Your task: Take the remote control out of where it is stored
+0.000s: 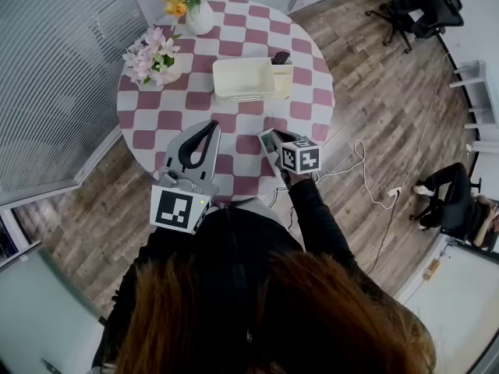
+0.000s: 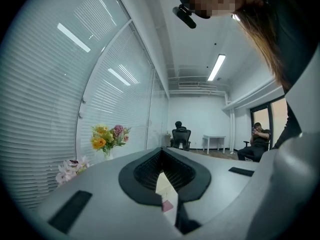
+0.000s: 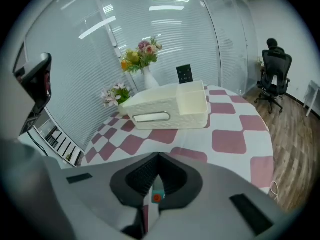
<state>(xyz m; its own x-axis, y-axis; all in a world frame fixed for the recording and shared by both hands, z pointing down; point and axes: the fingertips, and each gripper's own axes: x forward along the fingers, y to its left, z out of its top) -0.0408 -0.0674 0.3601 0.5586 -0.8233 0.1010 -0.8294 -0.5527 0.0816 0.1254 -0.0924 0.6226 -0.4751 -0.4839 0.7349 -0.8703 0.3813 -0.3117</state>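
Note:
A black remote control stands upright in the small end compartment of a white basket on the round pink-and-white checked table. My right gripper hovers over the table's near edge, well short of the basket, angled down, jaws shut with nothing between them. My left gripper hangs beside it at the left, pointing about level, tips together and empty. Only the remote's upper part shows above the basket's rim.
A white vase of yellow and pink flowers stands behind the basket, and a pot of pale pink flowers sits at its left. Blinds line the left wall. An office chair, a floor cable and a seated person are to the right.

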